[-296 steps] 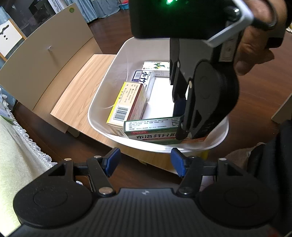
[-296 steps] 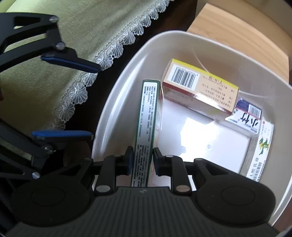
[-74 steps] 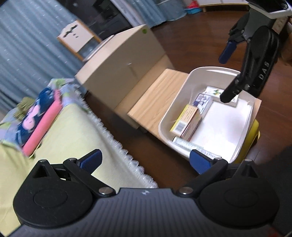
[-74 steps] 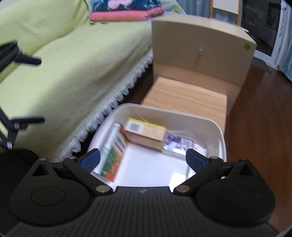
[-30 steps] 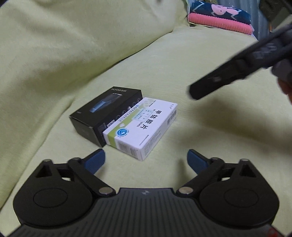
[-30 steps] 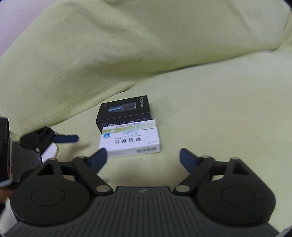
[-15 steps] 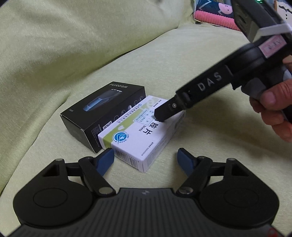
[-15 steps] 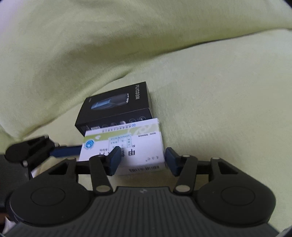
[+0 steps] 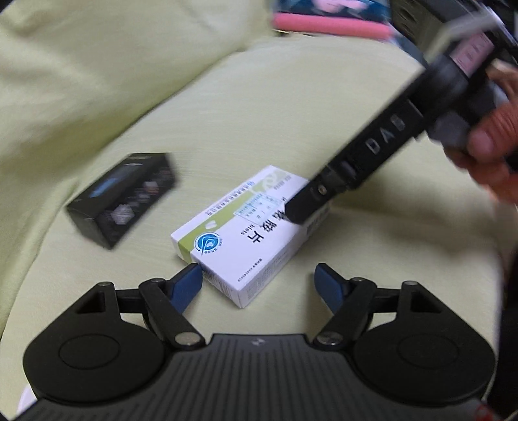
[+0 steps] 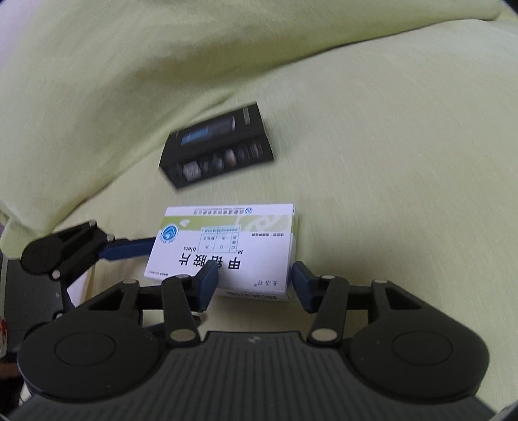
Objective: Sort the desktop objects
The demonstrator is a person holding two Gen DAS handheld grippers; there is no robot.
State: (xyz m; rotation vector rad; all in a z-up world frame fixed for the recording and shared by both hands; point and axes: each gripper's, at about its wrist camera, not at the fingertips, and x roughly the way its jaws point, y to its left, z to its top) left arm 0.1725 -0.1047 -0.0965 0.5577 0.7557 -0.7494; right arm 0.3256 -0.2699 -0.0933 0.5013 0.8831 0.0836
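Right gripper [image 10: 252,281]: jaws just narrowed around the white box [image 10: 226,249], centre frame; contact unclear.
Left gripper [image 9: 257,285]: spread at the box's near corner.
Black box [image 10: 217,149]: above, apart, on green sofa [image 10: 388,162].

yellow-green sofa cushion [image 9: 291,107], folded pink and blue blanket [image 9: 330,26] behind.

2 boxes are laid on the sofa seat [image 9: 291,107], before its backrest [image 10: 162,64]. The medicine box [image 9: 246,239] is set nearer both cameras; the black box [image 9: 123,197] is found behind it, apart, toward the backrest. The right gripper [image 10: 252,281] is placed at the medicine box's near end, the left gripper [image 9: 259,285] at its other end. Folded bedding [image 9: 330,19] is seen beyond the seat.
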